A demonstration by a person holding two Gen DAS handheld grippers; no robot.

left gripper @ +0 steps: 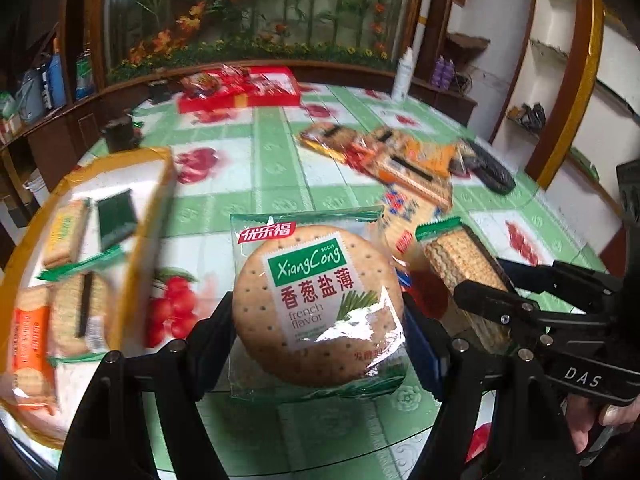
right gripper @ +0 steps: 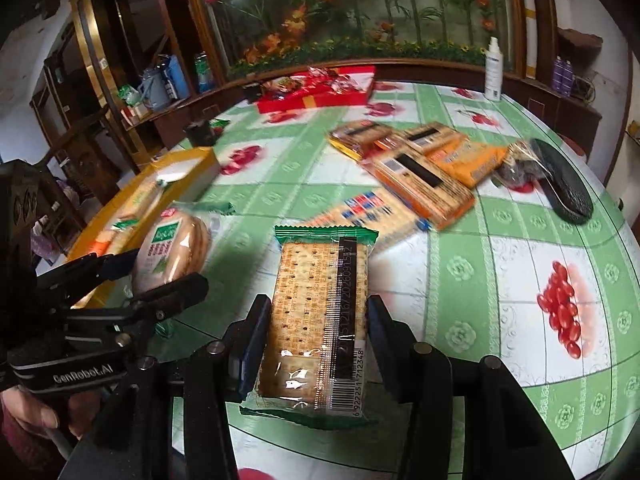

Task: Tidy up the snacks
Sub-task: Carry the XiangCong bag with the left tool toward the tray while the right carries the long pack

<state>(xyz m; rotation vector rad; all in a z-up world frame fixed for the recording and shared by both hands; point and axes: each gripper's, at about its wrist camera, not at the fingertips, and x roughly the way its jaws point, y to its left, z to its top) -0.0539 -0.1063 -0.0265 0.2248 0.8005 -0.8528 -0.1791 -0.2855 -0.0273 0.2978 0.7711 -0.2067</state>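
My left gripper (left gripper: 318, 320) is shut on a round XiangCong biscuit pack (left gripper: 316, 304), held above the table; it also shows in the right wrist view (right gripper: 172, 252). My right gripper (right gripper: 316, 328) is shut on a green-edged square cracker pack (right gripper: 320, 320), seen at the right of the left wrist view (left gripper: 460, 264). A yellow box (left gripper: 156, 200) holding several snack packs sits at the left; it also shows in the right wrist view (right gripper: 192, 168). Loose orange and yellow snack packs (right gripper: 420, 168) lie further back on the table.
The round table has a green and white fruit-print cloth (right gripper: 500, 280). A red box of sweets (right gripper: 320, 92) stands at the back. A white spray bottle (right gripper: 494, 68) stands at the back right. A black slipper-like object (right gripper: 564, 188) lies right of the loose packs.
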